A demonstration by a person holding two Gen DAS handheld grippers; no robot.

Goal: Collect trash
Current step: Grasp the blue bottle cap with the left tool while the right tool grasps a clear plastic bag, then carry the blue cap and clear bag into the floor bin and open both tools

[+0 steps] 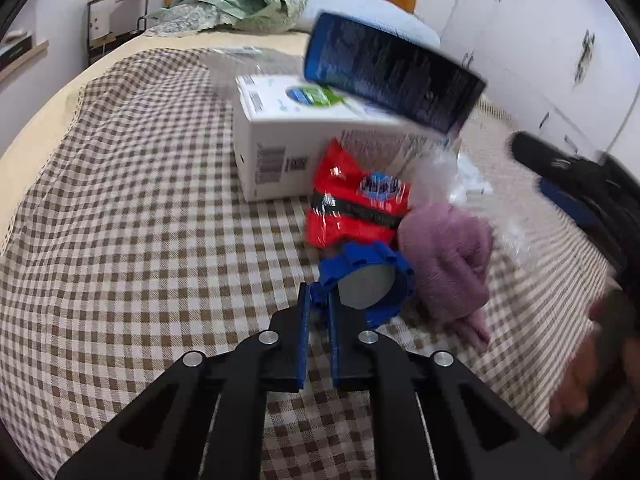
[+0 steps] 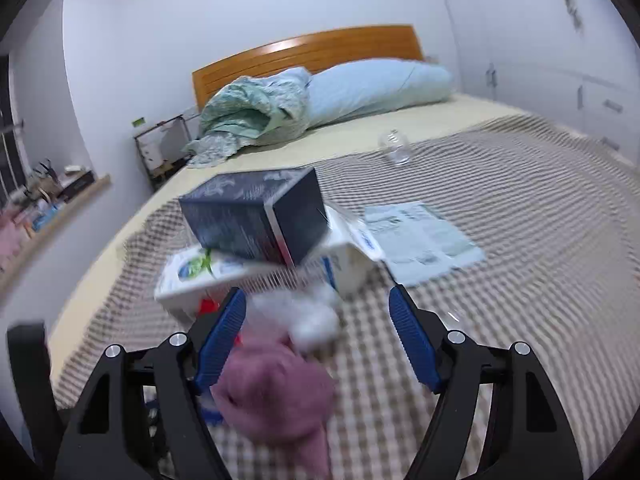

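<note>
My left gripper (image 1: 319, 300) is shut on the rim of a round blue lid (image 1: 368, 280) with a grey centre, low over the checked bedspread (image 1: 140, 220). Just beyond it lie a red wrapper (image 1: 356, 204), a bundled purple cloth (image 1: 448, 264) and crumpled clear plastic (image 1: 440, 168). A dark blue box (image 1: 392, 72) sits tilted on a white carton (image 1: 288, 136). My right gripper (image 2: 316, 296) is open above the purple cloth (image 2: 276, 392) and a white crumpled wad (image 2: 316, 320), touching neither. The dark blue box (image 2: 256, 216) and the white carton (image 2: 188, 276) lie ahead of it.
A printed leaflet (image 2: 420, 240) lies flat right of the carton, and a clear jar (image 2: 394, 146) lies further up the bed. A pale blue pillow (image 2: 376, 88) and a green quilt (image 2: 248, 116) lean on the wooden headboard (image 2: 320, 48). A hand (image 1: 580, 380) shows at the right edge.
</note>
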